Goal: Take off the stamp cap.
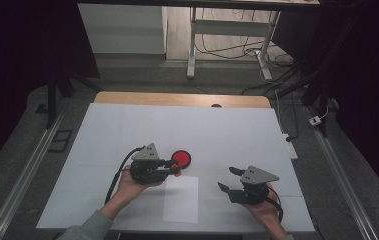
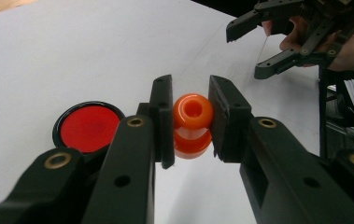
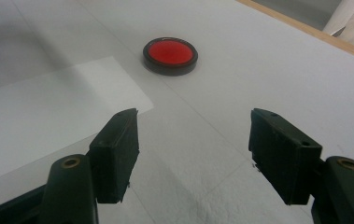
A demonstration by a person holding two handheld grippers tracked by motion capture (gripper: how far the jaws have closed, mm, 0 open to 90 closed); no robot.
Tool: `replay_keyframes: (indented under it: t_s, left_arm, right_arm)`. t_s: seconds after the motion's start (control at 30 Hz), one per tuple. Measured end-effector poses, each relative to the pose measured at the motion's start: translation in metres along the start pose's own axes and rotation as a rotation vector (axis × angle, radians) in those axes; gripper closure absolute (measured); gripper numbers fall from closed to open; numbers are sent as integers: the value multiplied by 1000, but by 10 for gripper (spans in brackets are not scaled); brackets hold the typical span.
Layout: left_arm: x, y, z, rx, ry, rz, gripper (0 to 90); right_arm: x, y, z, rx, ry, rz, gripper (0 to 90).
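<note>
1. A white worktop fills mid-frame, a red disc at its centre.
2. Left gripper has its jaws clenched on an orange spool, beside the disc.
3. Right gripper, lower right, jaws spread, empty.

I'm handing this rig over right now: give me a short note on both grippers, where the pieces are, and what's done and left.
Left gripper: shut on the orange spool-shaped piece, held just beside the red disc.
Right gripper: open, empty, at the right of the white table.
Red disc lies flat on the table, near a white paper sheet.
Done: orange piece picked up.
Left: probably setting it down; where isn't clear.
</note>
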State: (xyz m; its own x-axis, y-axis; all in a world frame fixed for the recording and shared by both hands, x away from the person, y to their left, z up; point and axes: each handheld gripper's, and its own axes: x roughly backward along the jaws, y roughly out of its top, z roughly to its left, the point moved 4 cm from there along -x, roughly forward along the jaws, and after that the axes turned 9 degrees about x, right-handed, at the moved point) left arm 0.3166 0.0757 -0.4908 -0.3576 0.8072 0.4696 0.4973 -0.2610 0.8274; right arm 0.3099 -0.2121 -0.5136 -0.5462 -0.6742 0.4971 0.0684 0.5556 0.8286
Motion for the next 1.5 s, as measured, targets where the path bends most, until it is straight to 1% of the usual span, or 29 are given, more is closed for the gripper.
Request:
replay_keyframes:
  t_s: [0.03,0.13,0.33,0.4,0.43,0.5,0.57,0.6,0.73,0.9,0.93,1.03,1.07,1.13,1.17,1.37,1.5]
  left_arm:
    - [0,0,0,0,0,0,715]
    - [0,0,-1,-1,-1,-2,716]
    - [-2,0,-1,-2,-2,1,715]
    - [-2,0,-1,-1,-1,4,716]
    - [-2,0,-1,-1,-3,4,715]
    - [-2,0,-1,-1,-1,4,716]
    - [-3,0,-1,0,-2,4,715]
    - [-3,0,-1,-1,-2,4,715]
    - [-2,0,-3,-4,-3,3,716]
    - [-3,0,-2,-3,-2,5,715]
    - [-3,0,-2,-4,-3,4,715]
    - [-3,0,-3,-5,-4,4,715]
    - [-3,0,-3,-6,-4,3,716]
    - [-3,0,-3,-6,-3,4,715]
    - [-3,0,-3,-6,-4,3,715]
    - [-4,0,-3,-8,0,5,715]
    - [-4,0,-3,-10,-1,6,715]
  right_arm:
    - [0,1,1,-4,-2,0,329]
    - [-1,3,3,-9,12,-14,330]
    - [-6,5,8,-8,33,-15,333]
    - [-7,6,9,-4,28,-13,341]
    - [-8,7,11,0,25,-26,349]
    - [-9,7,12,1,26,-25,349]
    - [-11,9,15,0,29,-26,349]
    - [-13,10,17,-2,39,-28,349]
    - [-19,11,22,10,49,-29,350]
    - [-24,13,26,6,47,-38,351]
    - [-27,14,29,17,46,-38,351]
    - [-29,16,31,26,49,-33,351]
    - [-32,18,34,34,53,-32,351]
    - [-33,19,36,34,62,-38,351]
    - [-35,20,38,52,63,-28,350]
    - [-41,22,45,71,79,-22,350]
    - [-42,23,47,71,86,-24,350]
